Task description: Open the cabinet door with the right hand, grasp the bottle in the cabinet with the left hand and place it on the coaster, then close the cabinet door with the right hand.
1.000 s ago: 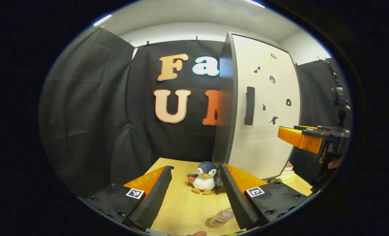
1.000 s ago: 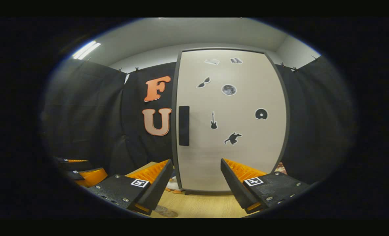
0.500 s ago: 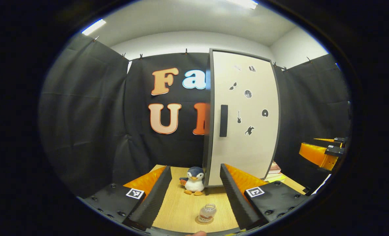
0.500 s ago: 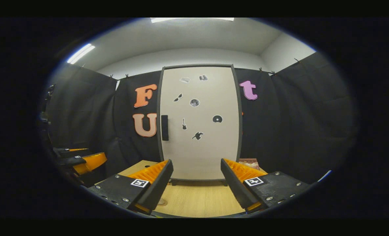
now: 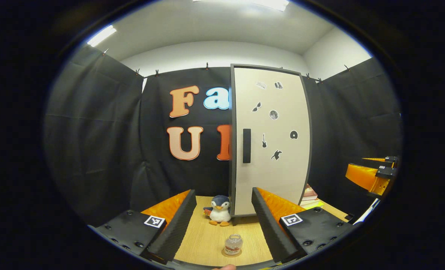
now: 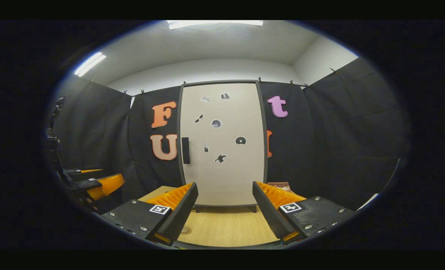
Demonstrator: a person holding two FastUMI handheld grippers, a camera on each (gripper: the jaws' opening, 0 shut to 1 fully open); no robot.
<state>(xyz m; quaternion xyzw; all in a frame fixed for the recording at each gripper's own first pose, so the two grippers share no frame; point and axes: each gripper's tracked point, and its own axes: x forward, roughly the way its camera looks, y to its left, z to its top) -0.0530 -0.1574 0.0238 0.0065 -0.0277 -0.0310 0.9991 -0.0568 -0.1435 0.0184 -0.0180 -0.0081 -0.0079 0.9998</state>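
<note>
The tall cabinet (image 5: 271,150) stands at the back of the wooden table (image 5: 202,243), its pale door (image 6: 222,150) shut flat, with a dark handle (image 5: 247,145) on its left edge. A small clear bottle (image 5: 233,243) stands upright on a round coaster (image 5: 224,254) at the near table edge. It sits low between the fingers of my left gripper (image 5: 224,221), which is open and touches nothing. My right gripper (image 6: 225,210) is open and faces the door from a distance. It also shows at the far right (image 5: 372,174) of the left gripper view.
A penguin plush (image 5: 218,214) sits at the cabinet's front left corner. Books (image 5: 310,195) lie on the table right of the cabinet. The left gripper (image 6: 96,183) shows at the left in the right gripper view. Black cloth walls close in the booth.
Both grippers have drawn back from the cabinet, which now looks smaller and farther. The door, seen at an angle a second ago, now lies flat and shut. The bottle stays on the coaster.
</note>
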